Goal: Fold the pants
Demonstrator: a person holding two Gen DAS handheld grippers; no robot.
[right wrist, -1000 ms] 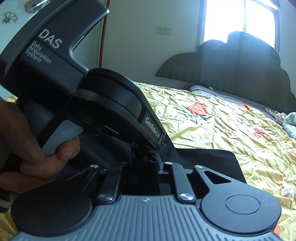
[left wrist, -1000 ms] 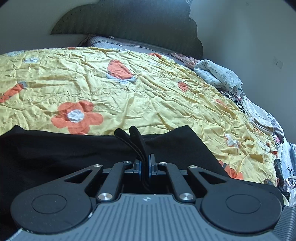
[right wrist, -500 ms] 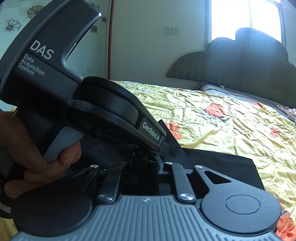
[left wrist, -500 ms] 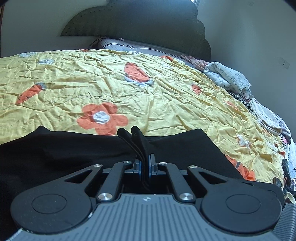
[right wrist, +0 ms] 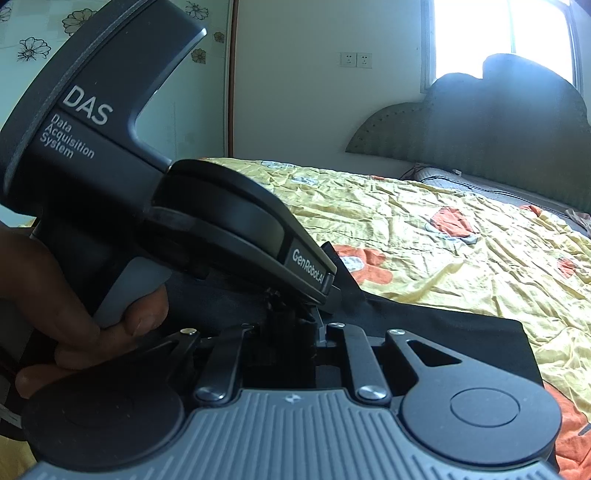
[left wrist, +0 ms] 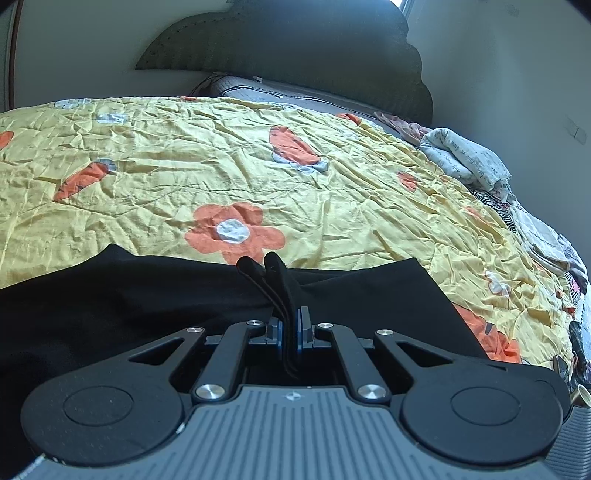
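The black pants [left wrist: 369, 299] lie spread on a yellow flowered bedspread [left wrist: 258, 173]. My left gripper [left wrist: 289, 328] is shut on a bunched fold of the pants, which sticks up between its blue pads. In the right wrist view the pants [right wrist: 443, 332] stretch to the right. My right gripper [right wrist: 295, 328] sits close behind the left gripper's body [right wrist: 221, 229]; its jaws look closed on dark cloth, but the left gripper hides the tips. A hand [right wrist: 74, 317] holds the left gripper's handle.
A dark padded headboard [left wrist: 295, 55] stands at the far end. A pile of folded clothes [left wrist: 469, 162] runs along the bed's right edge beside the wall. A grey pillow [left wrist: 280, 92] lies below the headboard. A window [right wrist: 506, 33] is behind it.
Both grippers have moved left and forward across the bed, carrying the pants' fold with them. The orange flower has shifted right in the left wrist view. Both grips are unchanged.
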